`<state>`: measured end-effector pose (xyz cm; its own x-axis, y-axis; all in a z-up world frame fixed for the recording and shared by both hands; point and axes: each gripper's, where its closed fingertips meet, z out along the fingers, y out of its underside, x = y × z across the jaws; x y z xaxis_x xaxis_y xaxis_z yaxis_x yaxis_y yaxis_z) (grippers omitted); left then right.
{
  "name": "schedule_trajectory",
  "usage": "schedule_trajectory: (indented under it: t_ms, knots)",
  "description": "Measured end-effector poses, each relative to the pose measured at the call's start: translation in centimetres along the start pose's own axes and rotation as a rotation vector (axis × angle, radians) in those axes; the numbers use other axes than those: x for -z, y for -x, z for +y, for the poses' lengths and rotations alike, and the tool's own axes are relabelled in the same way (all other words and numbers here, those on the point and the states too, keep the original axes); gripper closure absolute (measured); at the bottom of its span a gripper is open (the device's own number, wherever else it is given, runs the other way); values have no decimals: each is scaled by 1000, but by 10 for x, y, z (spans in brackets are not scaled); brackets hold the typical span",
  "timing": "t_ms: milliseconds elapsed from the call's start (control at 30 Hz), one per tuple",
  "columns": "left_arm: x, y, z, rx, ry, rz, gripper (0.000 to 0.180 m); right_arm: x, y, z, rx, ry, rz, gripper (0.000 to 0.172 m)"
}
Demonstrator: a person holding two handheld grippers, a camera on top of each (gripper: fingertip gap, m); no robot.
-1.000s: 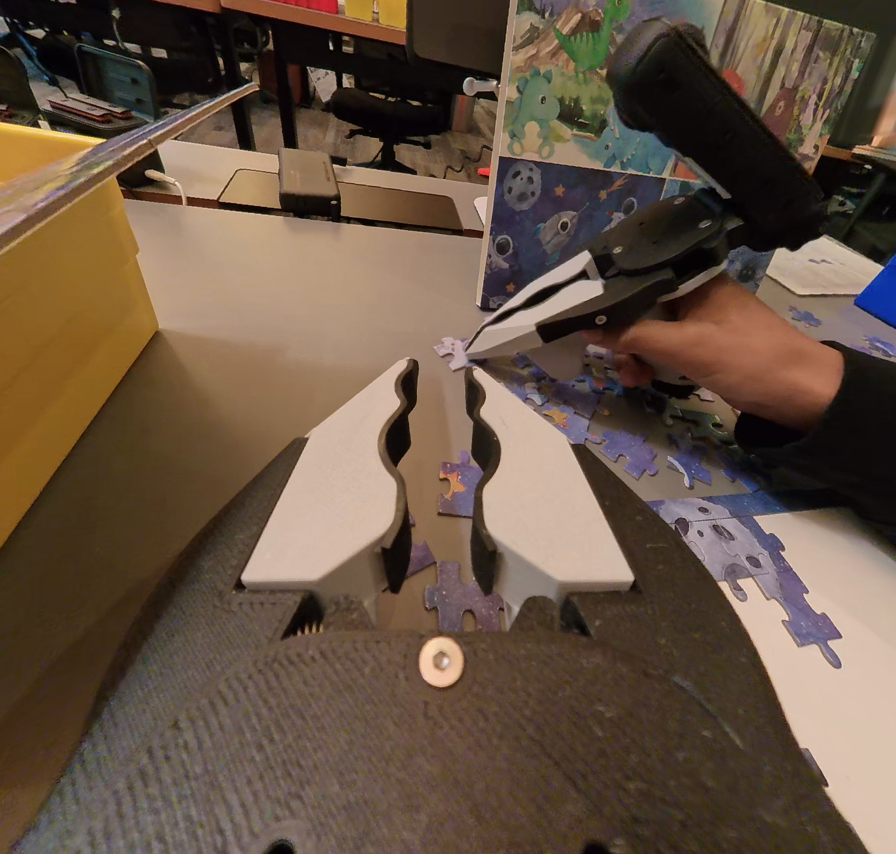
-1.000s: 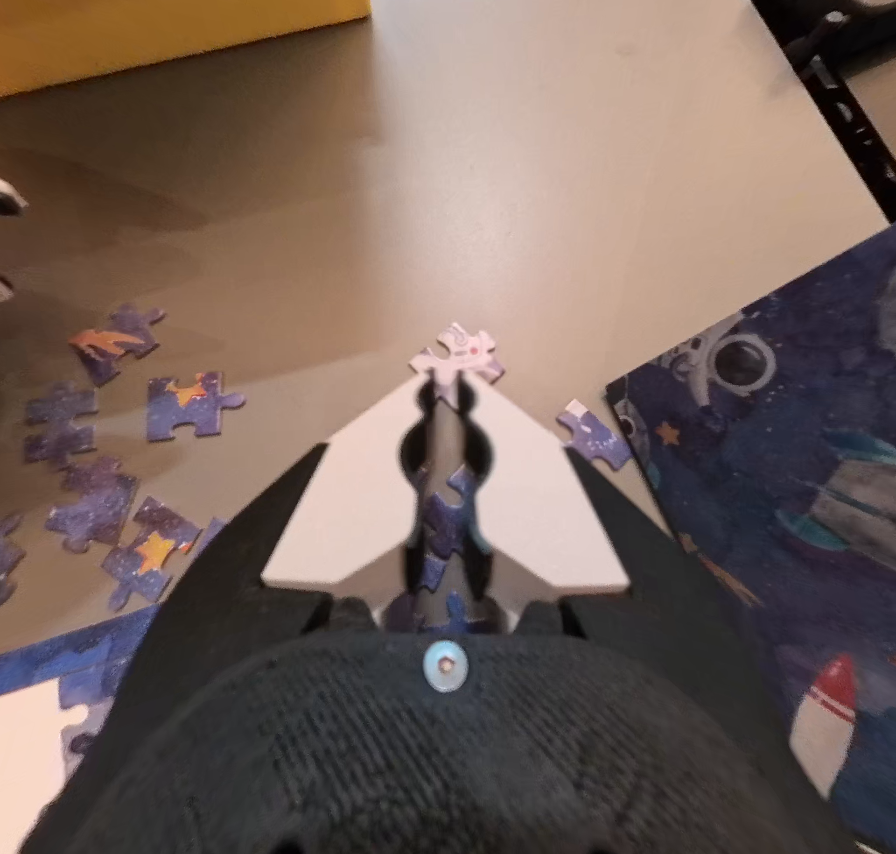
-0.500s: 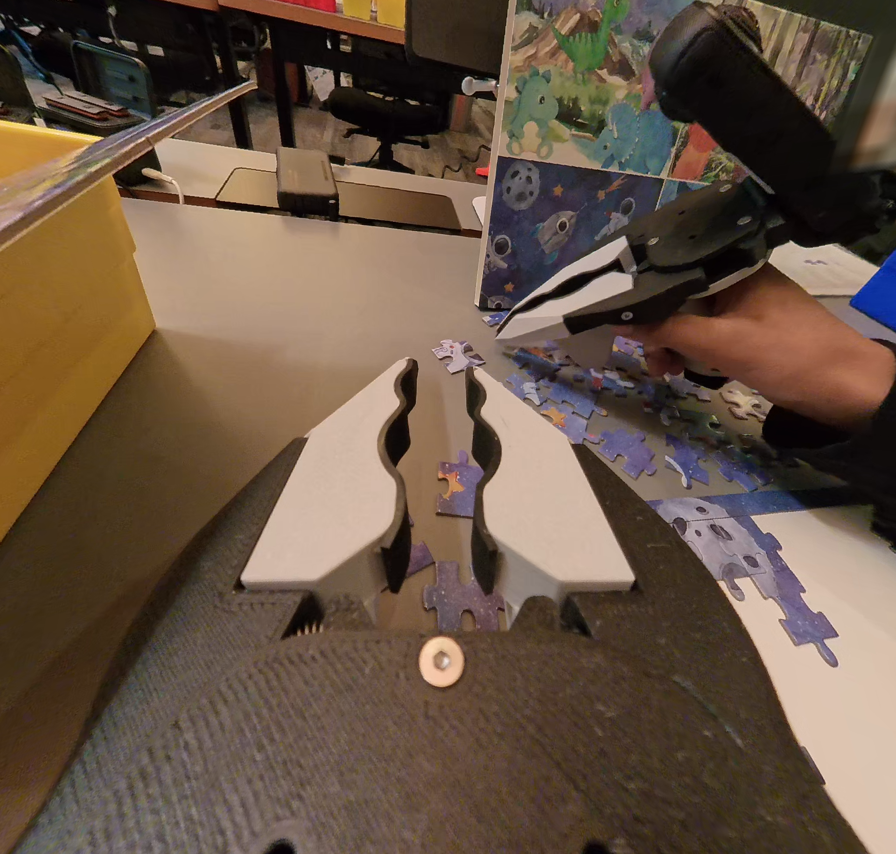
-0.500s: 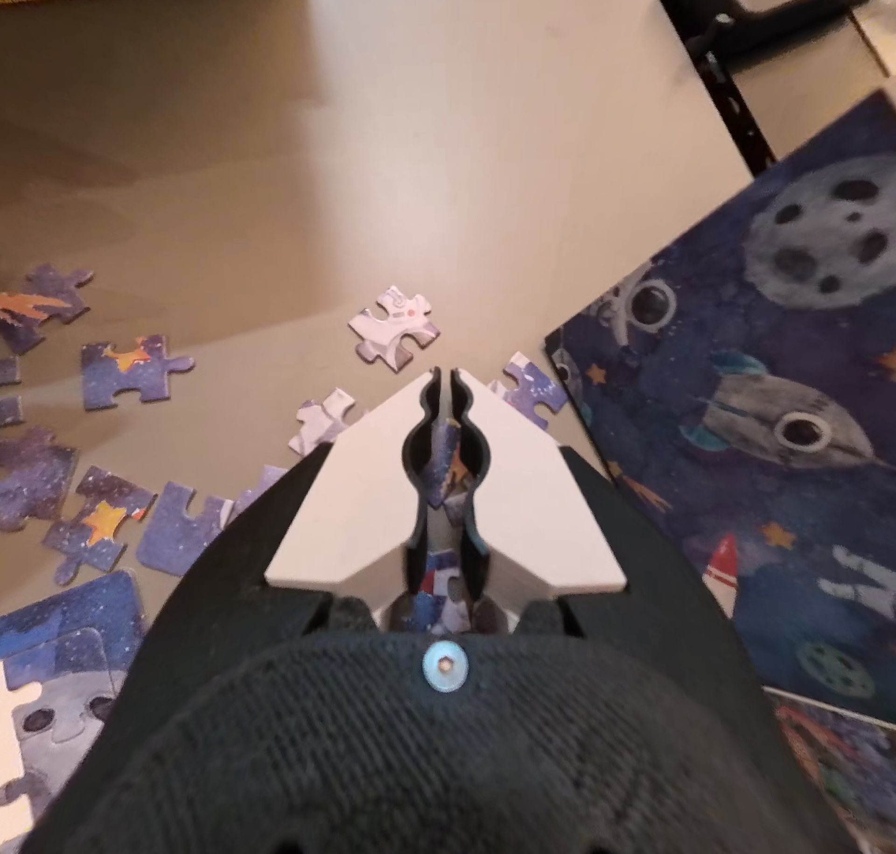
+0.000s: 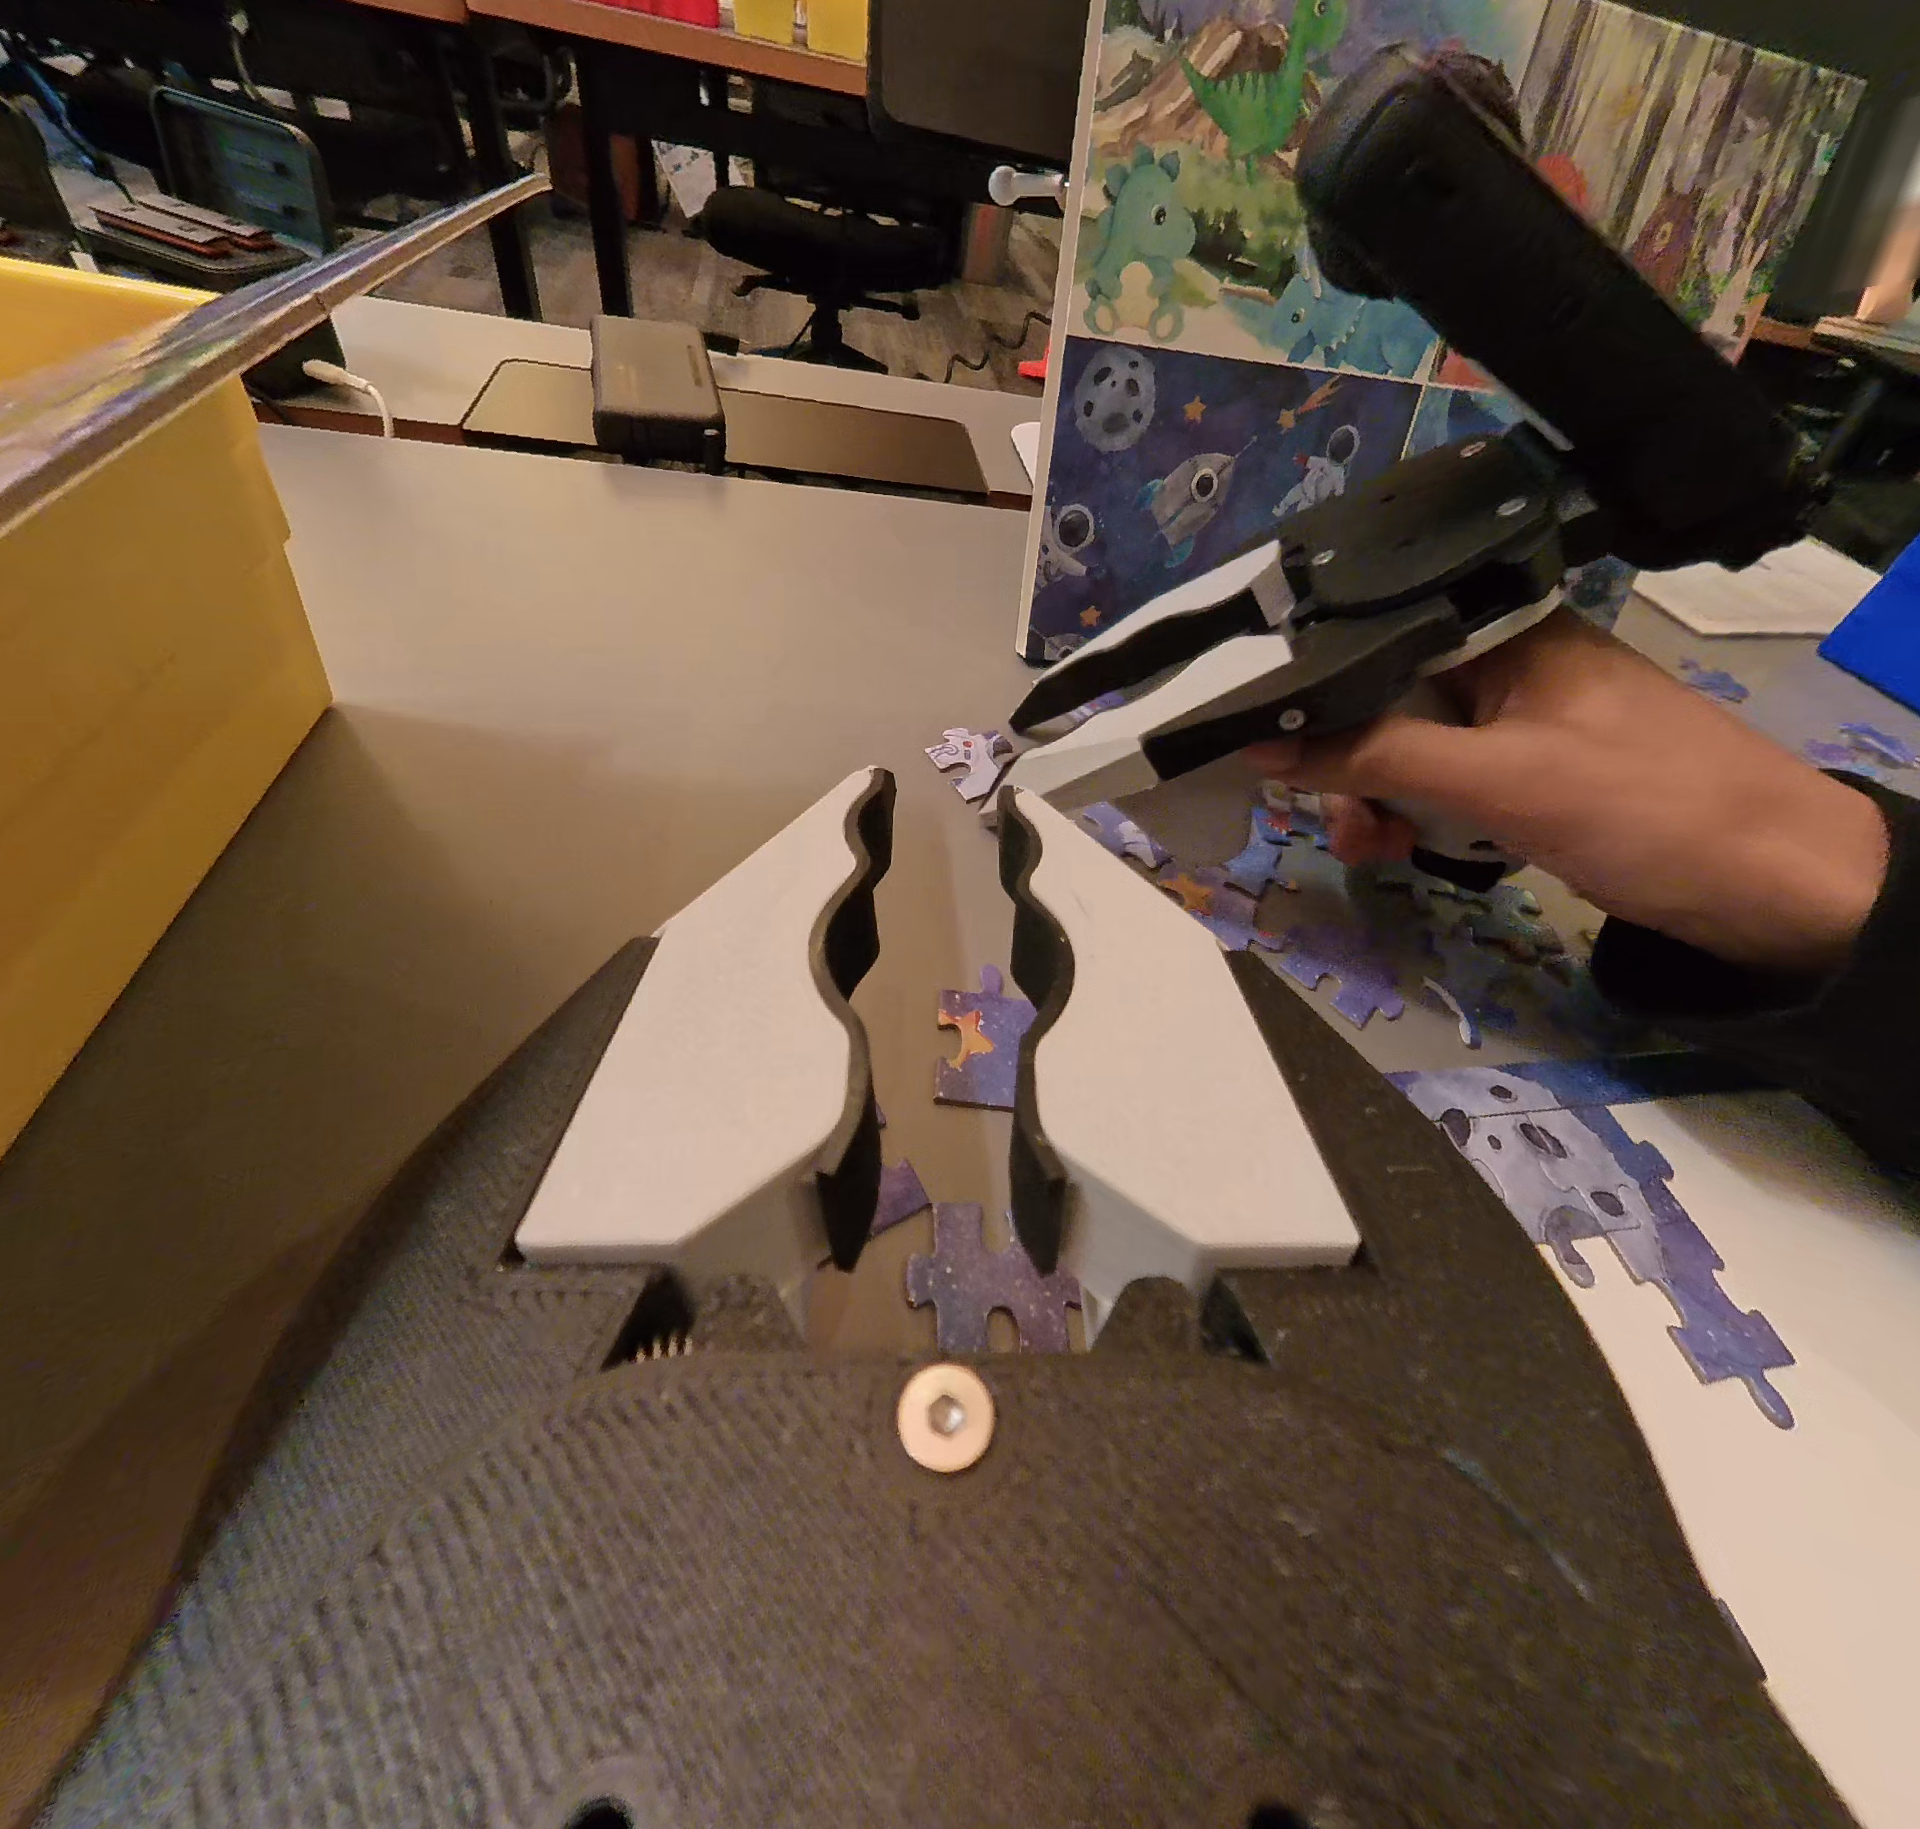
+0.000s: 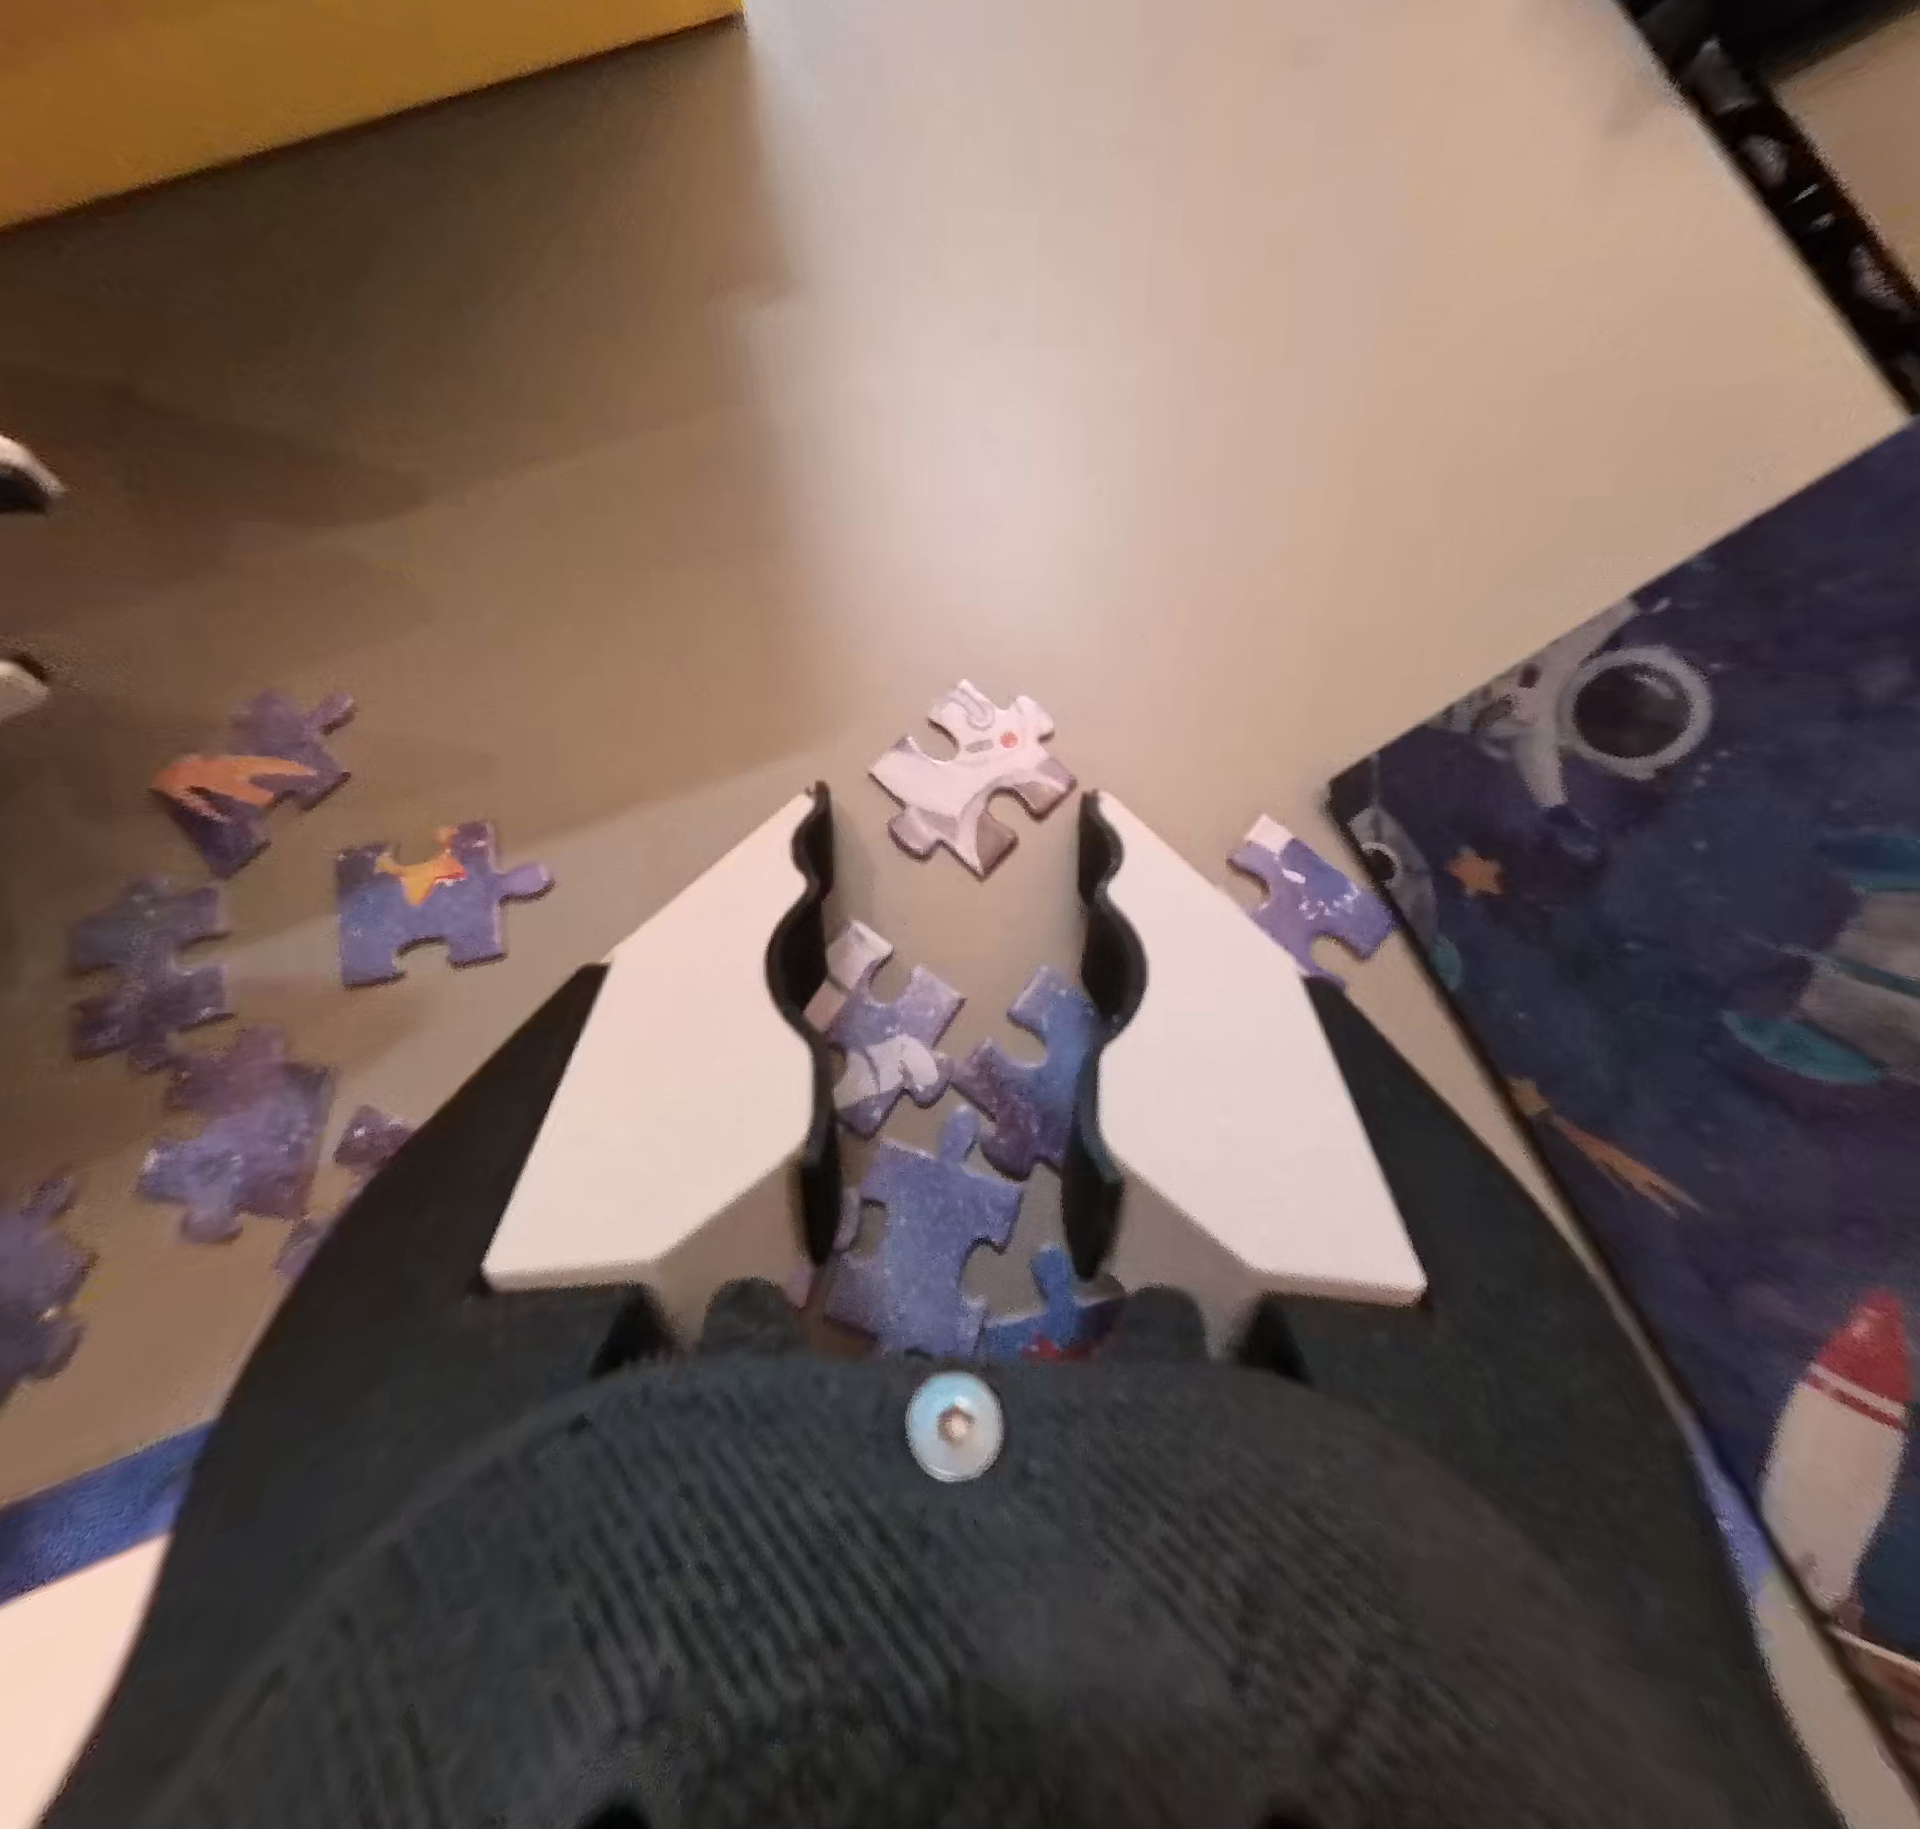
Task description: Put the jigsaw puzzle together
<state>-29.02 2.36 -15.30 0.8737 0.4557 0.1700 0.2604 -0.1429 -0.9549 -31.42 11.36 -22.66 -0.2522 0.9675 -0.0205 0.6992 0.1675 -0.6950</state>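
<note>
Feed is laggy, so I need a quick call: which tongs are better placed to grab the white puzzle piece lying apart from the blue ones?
Right. The right tongs stand open with the white puzzle piece lying flat just ahead of their tips. The left tongs are barely parted and sit farther back from it.

Black textured hand-held gripper (image 5: 945, 792), 2 white fingers (image 5: 727, 1031), silver screw (image 5: 943, 1416).

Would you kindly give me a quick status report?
Left tool open, empty, above purple pieces. Right tool open over white puzzle piece, not gripping. Loose pieces around.
</note>
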Motion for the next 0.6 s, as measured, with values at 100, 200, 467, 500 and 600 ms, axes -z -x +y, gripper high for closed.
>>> schedule_trajectory:
  t_ms: [100, 200, 467, 500, 600]
  knots:
    - [0, 0, 0, 3, -2, 1, 162, 3, -11, 1, 58, 16, 65, 122]
    - [0, 0, 0, 3, -1, 4, 162, 11, -33, 6, 66, 39, 143, 130]
    - [0, -1, 0, 9, -2, 9, 162, 7, -15, -1, -33, -54, 3, 125]
    - [0, -1, 0, 11, -3, 9, 162, 4, -15, 1, -38, -44, -1, 122]
    - [0, -1, 0, 12, -2, 10, 161, 0, -22, 0, -23, -41, 41, 126]
